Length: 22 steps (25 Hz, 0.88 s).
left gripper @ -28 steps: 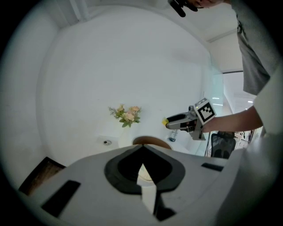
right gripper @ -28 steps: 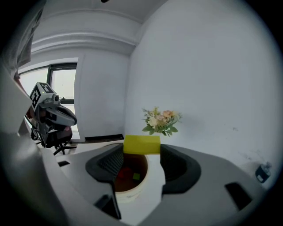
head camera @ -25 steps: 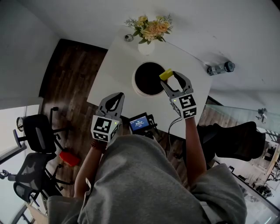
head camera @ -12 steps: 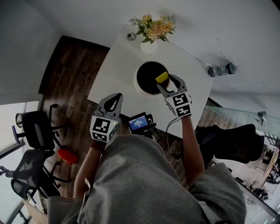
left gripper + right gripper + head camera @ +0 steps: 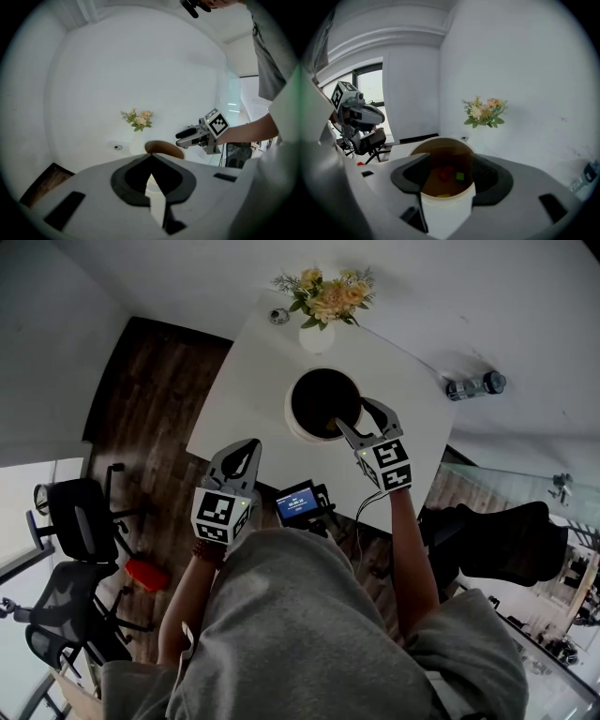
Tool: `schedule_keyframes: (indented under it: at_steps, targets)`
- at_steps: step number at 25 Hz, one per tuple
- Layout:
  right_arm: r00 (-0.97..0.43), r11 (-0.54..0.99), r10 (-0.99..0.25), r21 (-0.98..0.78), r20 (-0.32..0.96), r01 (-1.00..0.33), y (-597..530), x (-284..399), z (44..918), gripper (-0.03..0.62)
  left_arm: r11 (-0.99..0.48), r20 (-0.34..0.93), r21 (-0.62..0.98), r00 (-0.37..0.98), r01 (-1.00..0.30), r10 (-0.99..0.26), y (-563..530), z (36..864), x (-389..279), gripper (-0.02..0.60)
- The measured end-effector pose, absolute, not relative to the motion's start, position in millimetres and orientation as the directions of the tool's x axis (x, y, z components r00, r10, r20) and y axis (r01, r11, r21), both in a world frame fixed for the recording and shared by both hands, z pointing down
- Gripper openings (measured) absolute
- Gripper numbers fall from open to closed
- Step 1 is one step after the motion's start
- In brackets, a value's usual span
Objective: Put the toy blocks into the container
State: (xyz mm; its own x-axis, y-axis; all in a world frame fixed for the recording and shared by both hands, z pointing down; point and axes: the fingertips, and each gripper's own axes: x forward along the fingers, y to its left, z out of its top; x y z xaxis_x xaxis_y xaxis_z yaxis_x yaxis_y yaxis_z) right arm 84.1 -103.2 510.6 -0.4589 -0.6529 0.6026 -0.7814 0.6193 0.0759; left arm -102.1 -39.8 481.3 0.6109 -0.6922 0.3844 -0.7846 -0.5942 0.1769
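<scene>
Yellow block (image 5: pixel 443 195) now below open fingers (image 5: pixel 410 178)

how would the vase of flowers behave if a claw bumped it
Likely top-heavy: the bouquet spreads wider than the small white vase under it, so a high push may tip it. It looks like ceramic or glass, so probably rigid and breakable. It stands near the table edge, so a slide could send it off.

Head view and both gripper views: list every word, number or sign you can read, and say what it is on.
No text can be read in any view.
On the small screen: lit blue, print too small to read.
On the bottle: label too small to read.
On the left gripper and the right gripper: black-and-white square markers only, no letters.
</scene>
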Motion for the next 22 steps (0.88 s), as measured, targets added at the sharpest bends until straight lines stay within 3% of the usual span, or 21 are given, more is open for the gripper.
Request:
schedule_keyframes:
  at_steps: [9,16,22]
  targets:
    - [-0.48,0.534,-0.807,0.076,0.344,-0.842,-110,95,413,0.256,-0.641,0.318,0.129,0.644,-0.757,-0.696,-63,452,-78,0.006]
    - [-0.467,0.48,-0.877,0.143,0.112,-0.866,-94,97,329,0.158,-0.645,0.16,0.036,0.641,-0.764,-0.75,-89,383,-51,0.006]
    - [-0.474,0.473,-0.88,0.18,0.038,-0.863,-73,84,306,0.106,-0.579,-0.019,-0.014,0.58,-0.815,-0.815,-94,318,-34,0.006]
